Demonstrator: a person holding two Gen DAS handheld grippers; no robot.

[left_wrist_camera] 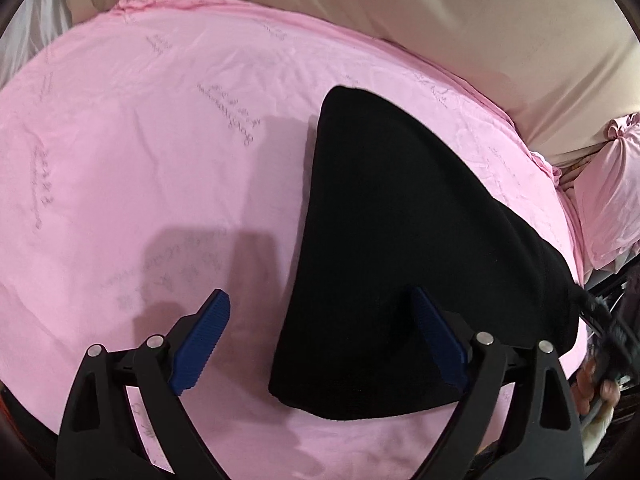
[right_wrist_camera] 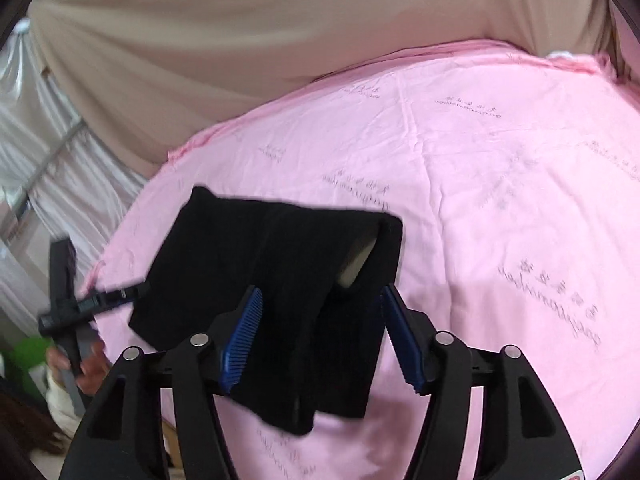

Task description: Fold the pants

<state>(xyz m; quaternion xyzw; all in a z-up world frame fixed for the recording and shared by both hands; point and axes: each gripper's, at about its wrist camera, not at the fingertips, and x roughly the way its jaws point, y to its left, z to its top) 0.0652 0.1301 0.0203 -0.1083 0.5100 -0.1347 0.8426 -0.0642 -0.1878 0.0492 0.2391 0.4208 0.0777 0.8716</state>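
Only right view shows pale patch (right_wrist_camera: 357,258) on folded pants (right_wrist_camera: 276,280); both grippers (left_wrist_camera: 320,340) (right_wrist_camera: 322,332) agape, empty.

1. One pair of black fabric pants (left_wrist_camera: 404,240), folded into a single bundle; the same bundle shows in my right wrist view.
2. One pink cotton bedsheet printed with grey script (left_wrist_camera: 140,128) under it.
3. One beige draped curtain (right_wrist_camera: 240,40) behind the bed; one pale silvery curtain (right_wrist_camera: 36,128) to its side.
4. One pink ruffled pillow (left_wrist_camera: 608,200) at the edge.
5. Two black tongs of mine: left gripper (left_wrist_camera: 320,336), right gripper (right_wrist_camera: 322,332), two blue ribbed pads each, four pads total, both sets spread apart.
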